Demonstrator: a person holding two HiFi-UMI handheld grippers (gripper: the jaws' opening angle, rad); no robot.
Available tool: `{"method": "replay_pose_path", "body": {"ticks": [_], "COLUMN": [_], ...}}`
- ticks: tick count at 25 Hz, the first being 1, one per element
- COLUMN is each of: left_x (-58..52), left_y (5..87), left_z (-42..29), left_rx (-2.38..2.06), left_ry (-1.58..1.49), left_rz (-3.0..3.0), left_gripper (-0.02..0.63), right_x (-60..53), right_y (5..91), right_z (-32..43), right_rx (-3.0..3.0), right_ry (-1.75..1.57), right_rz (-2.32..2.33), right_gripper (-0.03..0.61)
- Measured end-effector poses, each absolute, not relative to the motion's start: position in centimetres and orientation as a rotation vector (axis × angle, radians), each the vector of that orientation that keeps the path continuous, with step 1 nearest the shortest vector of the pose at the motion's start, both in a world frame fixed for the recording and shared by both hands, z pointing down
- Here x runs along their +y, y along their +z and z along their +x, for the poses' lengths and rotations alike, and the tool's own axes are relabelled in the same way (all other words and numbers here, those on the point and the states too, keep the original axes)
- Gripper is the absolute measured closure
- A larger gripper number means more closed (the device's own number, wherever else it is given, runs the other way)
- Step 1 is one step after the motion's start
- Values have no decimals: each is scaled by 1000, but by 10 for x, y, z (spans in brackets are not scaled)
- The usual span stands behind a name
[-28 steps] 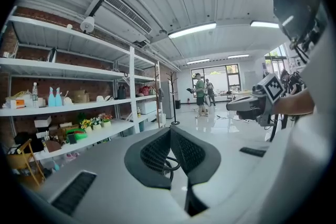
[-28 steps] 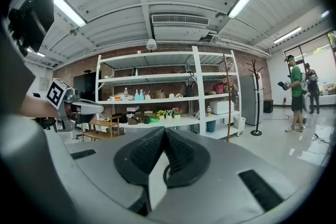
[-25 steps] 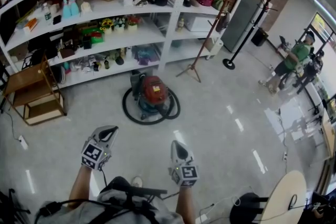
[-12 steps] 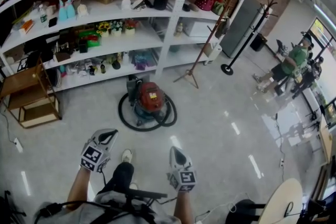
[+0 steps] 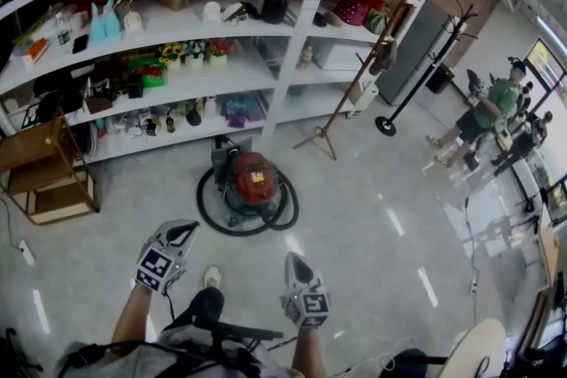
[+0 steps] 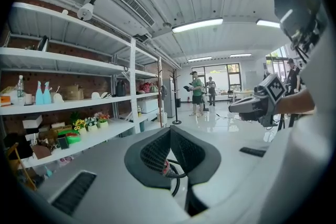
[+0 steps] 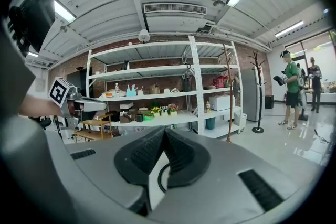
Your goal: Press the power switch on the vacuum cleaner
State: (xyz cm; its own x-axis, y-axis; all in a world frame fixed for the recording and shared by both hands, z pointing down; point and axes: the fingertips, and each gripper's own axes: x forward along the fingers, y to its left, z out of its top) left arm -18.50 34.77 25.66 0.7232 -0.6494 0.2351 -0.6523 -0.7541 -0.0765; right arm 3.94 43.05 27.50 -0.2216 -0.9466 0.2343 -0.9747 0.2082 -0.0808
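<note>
The red vacuum cleaner [image 5: 251,177] stands on the floor in front of the shelves, with its black hose [image 5: 213,212] coiled round it. Both grippers are held low, short of it and apart from it. My left gripper [image 5: 184,230] points at the vacuum's left side with its jaws meeting at the tips. My right gripper [image 5: 294,259] sits further back, also shut and empty. In the left gripper view a sliver of the red vacuum [image 6: 166,167] shows in the slit below the shut tips [image 6: 169,131]. In the right gripper view the shut tips [image 7: 164,131] cover most of it, with only a curve of hose [image 7: 158,178] showing.
A long white shelving unit [image 5: 266,57] full of small items stands behind the vacuum. A low wooden rack [image 5: 49,177] is at the left, a wooden tripod [image 5: 354,75] and a black coat stand [image 5: 403,75] at the right. People [image 5: 487,111] stand far right. A round table [image 5: 474,350] is at bottom right.
The person has stepped forward, a foot now showing between the grippers. The vacuum sits a little nearer to the left gripper. Both grippers stay shut.
</note>
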Motion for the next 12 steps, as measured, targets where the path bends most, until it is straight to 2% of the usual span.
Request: {"method": "replay_pose_path", "body": {"ticks": [12], "left_x": [230], "left_y": [263], "left_z": [-178], "left_rx": [-1052], "left_ry": [434], "left_rz": [2872], "left_gripper": [609], "right_x": [315], "right_y": [280], "right_z": [46], "right_rx": [-2319], "right_ry": [374], "right_rz": [1873], "right_gripper": [568]}}
